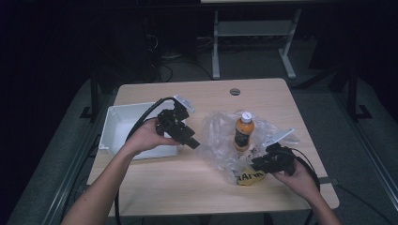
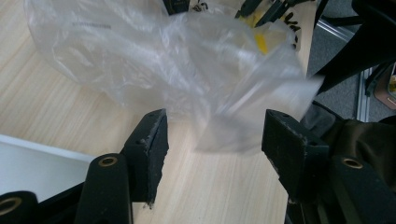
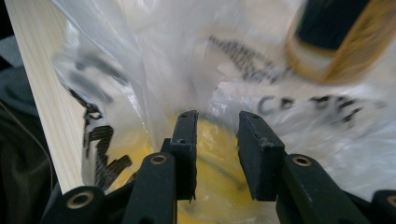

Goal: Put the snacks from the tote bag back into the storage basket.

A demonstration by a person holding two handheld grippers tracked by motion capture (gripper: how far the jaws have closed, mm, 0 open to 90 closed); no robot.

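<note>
- On the counter, pale wood, sits everything I am working with.
- Left of middle lies a white bin, partly behind my left hand.
- Right of the bin spreads a clear bag, crumpled, reaching from mid-counter toward the near edge.
- Inside the bag stands an orange bottle with a white cap, upright.
- Just in front of the bottle, near the counter's edge, lies a yellow packet with black lettering, under the plastic.
- My left gripper hangs just beside the bag's left edge; its jaws stand wide, a flap of plastic between them, not pinched.
- My right gripper points into the bag over the packet; its jaws stand narrow but apart, nothing pressed between their pads.
</note>
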